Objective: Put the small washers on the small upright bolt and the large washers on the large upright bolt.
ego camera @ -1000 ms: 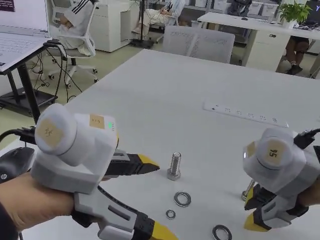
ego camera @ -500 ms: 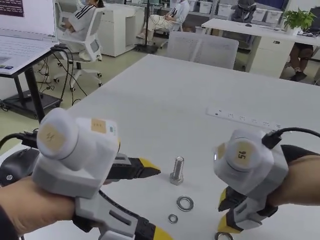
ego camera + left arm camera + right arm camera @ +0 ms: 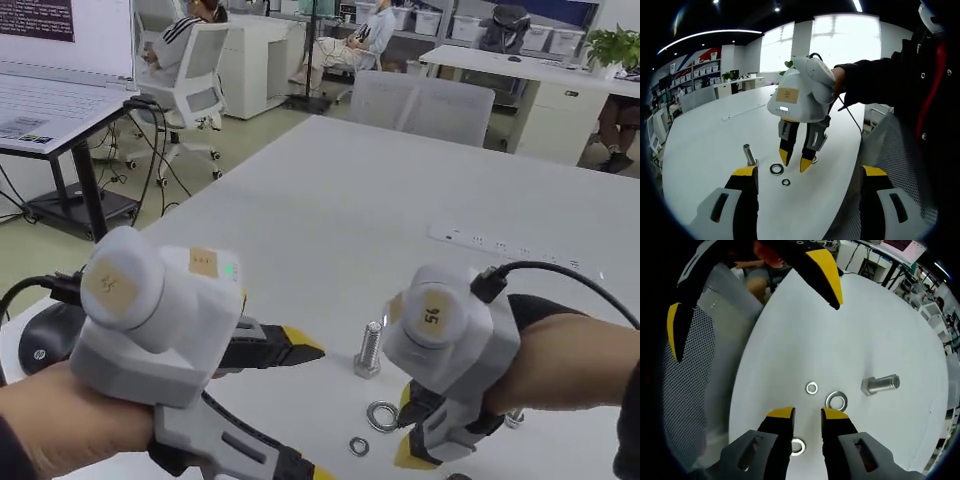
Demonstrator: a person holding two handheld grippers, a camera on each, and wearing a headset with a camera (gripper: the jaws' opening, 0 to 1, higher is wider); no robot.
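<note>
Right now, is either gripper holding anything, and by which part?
Nothing is held. The left gripper is wide open and empty; the right gripper stands slightly open near a large washer, gripping nothing.

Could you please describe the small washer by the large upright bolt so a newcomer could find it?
On the white table, find the large upright bolt. Two washers lie flat nearer the person. The small washer is the one farther from the bolt, smaller than the large washer beside it.
</note>
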